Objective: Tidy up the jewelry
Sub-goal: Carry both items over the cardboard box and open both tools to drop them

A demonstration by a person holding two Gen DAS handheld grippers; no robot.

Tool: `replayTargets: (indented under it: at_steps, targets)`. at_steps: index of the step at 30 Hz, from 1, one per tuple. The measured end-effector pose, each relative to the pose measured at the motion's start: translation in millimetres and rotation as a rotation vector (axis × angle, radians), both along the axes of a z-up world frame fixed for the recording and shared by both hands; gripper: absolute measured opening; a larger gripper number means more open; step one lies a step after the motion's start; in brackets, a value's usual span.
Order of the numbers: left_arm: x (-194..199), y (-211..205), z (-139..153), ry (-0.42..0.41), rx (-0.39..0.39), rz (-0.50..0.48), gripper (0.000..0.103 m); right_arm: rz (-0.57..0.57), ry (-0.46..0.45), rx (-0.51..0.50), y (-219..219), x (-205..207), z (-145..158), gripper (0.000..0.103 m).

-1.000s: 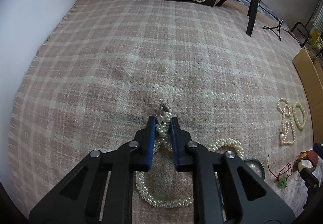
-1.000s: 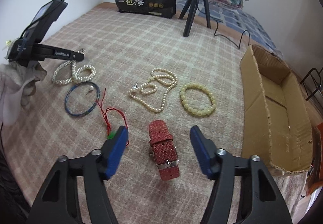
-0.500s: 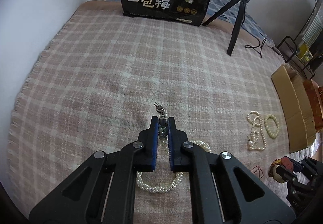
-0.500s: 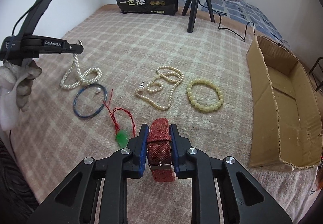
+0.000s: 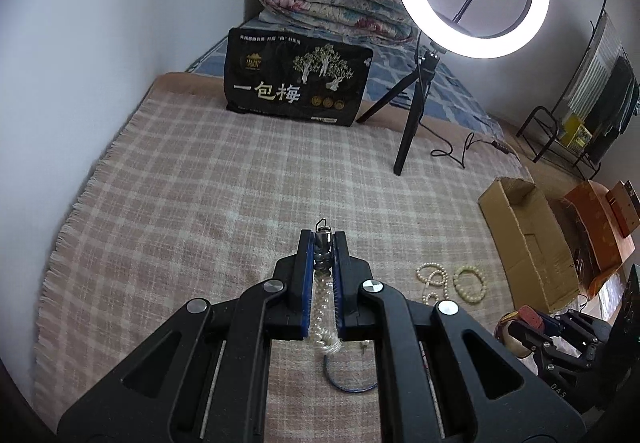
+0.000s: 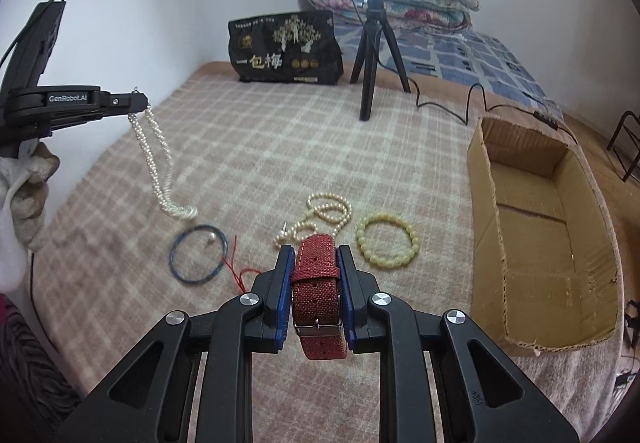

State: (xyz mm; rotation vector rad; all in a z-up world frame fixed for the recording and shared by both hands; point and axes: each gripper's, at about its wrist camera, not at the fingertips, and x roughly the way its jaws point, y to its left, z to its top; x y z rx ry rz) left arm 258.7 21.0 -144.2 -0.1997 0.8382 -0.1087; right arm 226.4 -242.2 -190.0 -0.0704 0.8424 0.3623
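- Red woven watch strap [image 6: 318, 285]: pinched between the right gripper [image 6: 316, 263] pads, lifted off the plaid blanket [image 6: 248, 155].
- White pearl necklace [image 6: 160, 163]: clamped at its clasp by the left gripper [image 5: 323, 243] (strands dangling below).
- Cardboard box [image 6: 540, 235]: right of the right gripper.

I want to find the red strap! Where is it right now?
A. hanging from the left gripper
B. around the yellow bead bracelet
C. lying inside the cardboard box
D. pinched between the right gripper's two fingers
D: the red strap sits squeezed in the right gripper, lifted off the blanket.
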Motion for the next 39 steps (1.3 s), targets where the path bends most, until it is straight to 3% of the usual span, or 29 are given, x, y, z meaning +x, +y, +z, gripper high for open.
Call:
replayTargets:
  at_steps: [13, 20, 30, 39]
  targets:
    - [-2, -49, 42, -0.080, -0.001, -0.095, 0.006, -0.043, -0.077, 0.047, -28, -2, 28, 0.019]
    - [6, -86, 66, -0.120, -0.010, -0.176, 0.006, -0.131, -0.100, 0.073, -64, -1, 38, 0.019]
    - [23, -160, 103, -0.185, -0.009, -0.314, 0.006, -0.295, -0.137, 0.082, -119, 2, 46, 0.019]
    - [47, -237, 118, -0.181, -0.055, -0.417, 0.006, -0.380, -0.110, 0.096, -150, 4, 45, 0.019]
